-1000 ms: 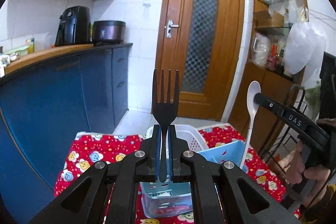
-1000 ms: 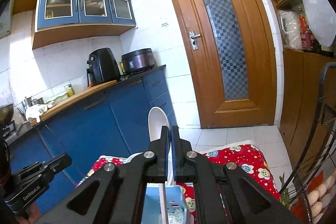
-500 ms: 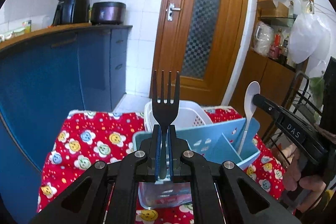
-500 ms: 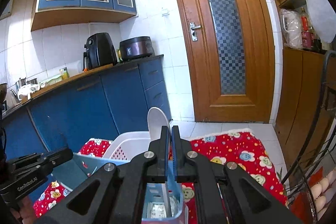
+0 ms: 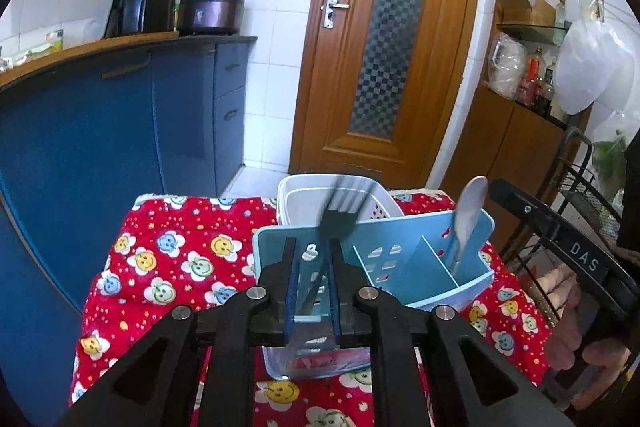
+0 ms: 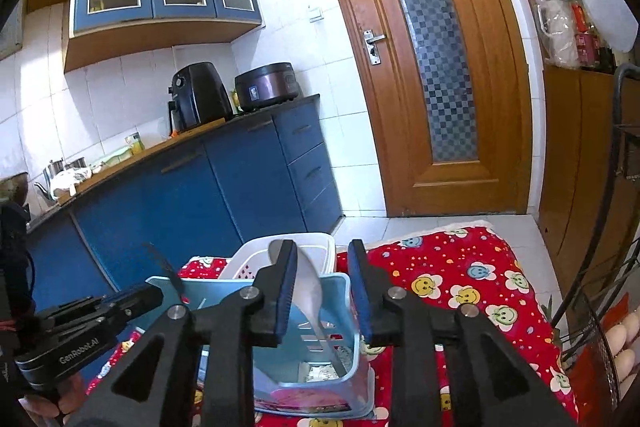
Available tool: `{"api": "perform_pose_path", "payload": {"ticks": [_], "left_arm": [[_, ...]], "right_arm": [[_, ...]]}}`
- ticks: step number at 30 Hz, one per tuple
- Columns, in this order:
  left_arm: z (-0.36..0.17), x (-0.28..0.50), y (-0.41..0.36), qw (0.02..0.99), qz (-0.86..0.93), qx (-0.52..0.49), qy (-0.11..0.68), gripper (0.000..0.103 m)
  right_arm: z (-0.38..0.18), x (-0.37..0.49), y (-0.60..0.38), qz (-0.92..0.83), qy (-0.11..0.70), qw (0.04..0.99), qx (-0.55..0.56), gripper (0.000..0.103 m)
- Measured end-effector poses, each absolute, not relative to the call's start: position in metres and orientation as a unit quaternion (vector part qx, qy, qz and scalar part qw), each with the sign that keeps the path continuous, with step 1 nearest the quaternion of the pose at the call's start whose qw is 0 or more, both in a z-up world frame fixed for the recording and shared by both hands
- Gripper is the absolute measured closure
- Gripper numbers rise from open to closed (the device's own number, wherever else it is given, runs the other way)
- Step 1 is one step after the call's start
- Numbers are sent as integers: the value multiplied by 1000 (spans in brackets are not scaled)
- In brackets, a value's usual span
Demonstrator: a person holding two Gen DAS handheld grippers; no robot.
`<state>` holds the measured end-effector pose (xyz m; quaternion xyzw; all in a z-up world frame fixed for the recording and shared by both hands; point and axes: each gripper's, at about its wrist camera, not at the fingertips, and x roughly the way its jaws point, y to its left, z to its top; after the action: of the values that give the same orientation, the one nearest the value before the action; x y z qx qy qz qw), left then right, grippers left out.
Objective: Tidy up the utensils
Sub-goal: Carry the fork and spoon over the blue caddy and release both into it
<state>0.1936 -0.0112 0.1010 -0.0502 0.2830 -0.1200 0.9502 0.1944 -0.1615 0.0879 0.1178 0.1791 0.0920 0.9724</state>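
Observation:
A light blue utensil caddy [image 5: 472,251] with dividers stands on the red flowered cloth. My left gripper [image 5: 313,267] is open just over its left compartment; the black fork [image 5: 338,215] is free of the pads, blurred, leaning in that compartment. My right gripper [image 6: 322,277] is open over the caddy's [image 6: 340,307] other end. The white spoon [image 6: 308,287] stands loose in that compartment between the open pads; it also shows in the left wrist view [image 5: 470,215]. The fork [image 6: 166,269] shows at the left in the right wrist view.
A white perforated basket [image 5: 304,191] sits behind the caddy. The red cloth [image 5: 168,251] covers a small table. Blue cabinets [image 5: 100,147] run along the left, a wooden door [image 5: 380,47] is behind, and a black wire rack [image 5: 576,187] with eggs [image 6: 624,351] stands at the right.
Both grippers came down over the caddy and opened. The fork left the left pads and tilts into the left compartment; the spoon left the right pads and stands in the right compartment.

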Motion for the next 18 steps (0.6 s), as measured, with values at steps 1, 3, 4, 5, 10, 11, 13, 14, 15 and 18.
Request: {"api": "perform_pose_path", "payload": {"ticks": [1,3,4,5,10,11,13,14,15,18], "left_arm": [[102,192,-10,950,-121,-52,284,86],[104,188,-8,950,-120,-54,283,82],[106,185,-7,951,-119,-54,281,77],[107,182,-6,951,-118,-54,280,75],[111,168,-5,952,-121,-48,278,67],[111,165,-5,952,-121,-46,278,67],[113,157,-5,952,-121,-45,278,66],[114,154,-4,952,-122,-45,278,66],[115,152,-3,952,-122,-46,278,66],[116,140,0,951,-122,-51,280,65]], "right_arm": [[90,192,-162,94,179,972,120,72],[92,186,-163,96,179,971,125,71],[93,184,-163,97,180,971,127,69],[94,182,-164,97,181,970,128,68],[96,166,-163,106,192,966,136,67],[96,162,-162,107,194,966,136,67],[97,154,-161,108,198,965,136,67],[98,151,-161,108,199,964,136,67],[98,145,-160,109,202,964,136,67],[97,133,-160,109,209,962,135,67]]}}
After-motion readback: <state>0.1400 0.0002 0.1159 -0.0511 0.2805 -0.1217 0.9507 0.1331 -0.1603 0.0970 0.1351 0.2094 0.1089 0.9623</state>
